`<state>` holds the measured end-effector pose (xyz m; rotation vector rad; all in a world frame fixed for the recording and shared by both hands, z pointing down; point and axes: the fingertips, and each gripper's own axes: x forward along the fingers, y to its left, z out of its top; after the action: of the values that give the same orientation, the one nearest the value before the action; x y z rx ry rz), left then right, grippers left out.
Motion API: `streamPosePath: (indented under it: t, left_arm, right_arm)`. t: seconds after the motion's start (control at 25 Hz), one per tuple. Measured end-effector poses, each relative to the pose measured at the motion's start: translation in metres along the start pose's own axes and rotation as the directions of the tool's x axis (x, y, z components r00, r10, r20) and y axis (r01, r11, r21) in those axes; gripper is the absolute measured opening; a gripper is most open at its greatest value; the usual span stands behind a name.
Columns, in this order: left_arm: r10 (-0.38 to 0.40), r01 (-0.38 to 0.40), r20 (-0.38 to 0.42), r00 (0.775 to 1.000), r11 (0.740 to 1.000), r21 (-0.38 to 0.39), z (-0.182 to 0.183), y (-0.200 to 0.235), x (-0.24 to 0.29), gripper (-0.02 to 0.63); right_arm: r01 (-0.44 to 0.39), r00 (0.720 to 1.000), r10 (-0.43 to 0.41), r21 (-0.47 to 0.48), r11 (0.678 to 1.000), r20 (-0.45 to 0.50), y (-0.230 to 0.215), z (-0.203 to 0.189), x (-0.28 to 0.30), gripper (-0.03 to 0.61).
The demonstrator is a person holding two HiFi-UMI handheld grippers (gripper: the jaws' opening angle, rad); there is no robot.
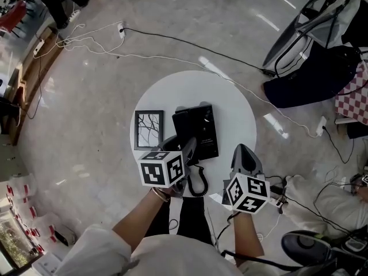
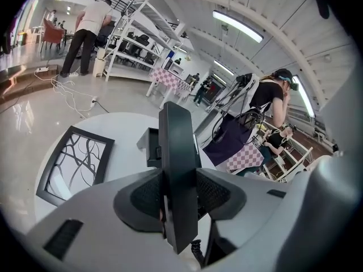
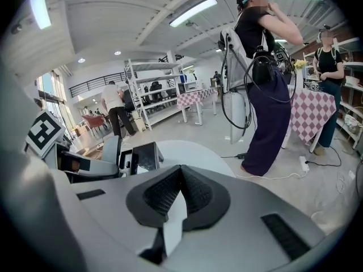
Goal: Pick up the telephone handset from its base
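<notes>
left gripper (image 2: 180,191) pinches the black handset (image 2: 178,152) edge-on between its pads, just over the near left corner of the telephone base (image 1: 198,132). base sits mid-way on the round white table (image 1: 230,105), picture frame (image 1: 148,130) just beside it on the left. coiled cord (image 1: 198,183) hangs at the near edge. right gripper (image 3: 180,194) has its pads pressed together on nothing, over the bare right side. floor cables (image 1: 172,39) lie beyond the far rim.

surface: round white table (image 1: 237,103) | on it: picture frame (image 1: 149,129), telephone base (image 1: 201,130)
</notes>
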<state>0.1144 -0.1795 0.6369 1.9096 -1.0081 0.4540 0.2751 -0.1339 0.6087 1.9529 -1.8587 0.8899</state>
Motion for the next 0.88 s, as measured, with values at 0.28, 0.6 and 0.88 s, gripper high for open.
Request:
streamPosePath:
  t: [0.28, 0.6, 0.88]
  left_arm:
    - [-0.032, 0.032, 0.017, 0.999, 0.999, 0.002, 0.033, -0.015, -0.004, 0.187]
    - [-0.053, 0.052, 0.057, 0.997, 0.998, 0.026, 0.049, -0.026, -0.028, 0.187]
    - [-0.073, 0.067, 0.107, 0.992, 0.996, 0.060, 0.064, -0.051, -0.037, 0.187]
  right_arm:
    - [-0.007, 1.000, 0.007, 0.001, 1.000, 0.002, 0.001, 0.031, 0.006, 0.025]
    - [-0.008, 1.000, 0.008, -0.005, 1.000, 0.027, 0.014, 0.042, -0.010, 0.025]
    - [-0.024, 0.998, 0.025, -0.018, 1.000, 0.061, 0.015, 0.061, -0.021, 0.025]
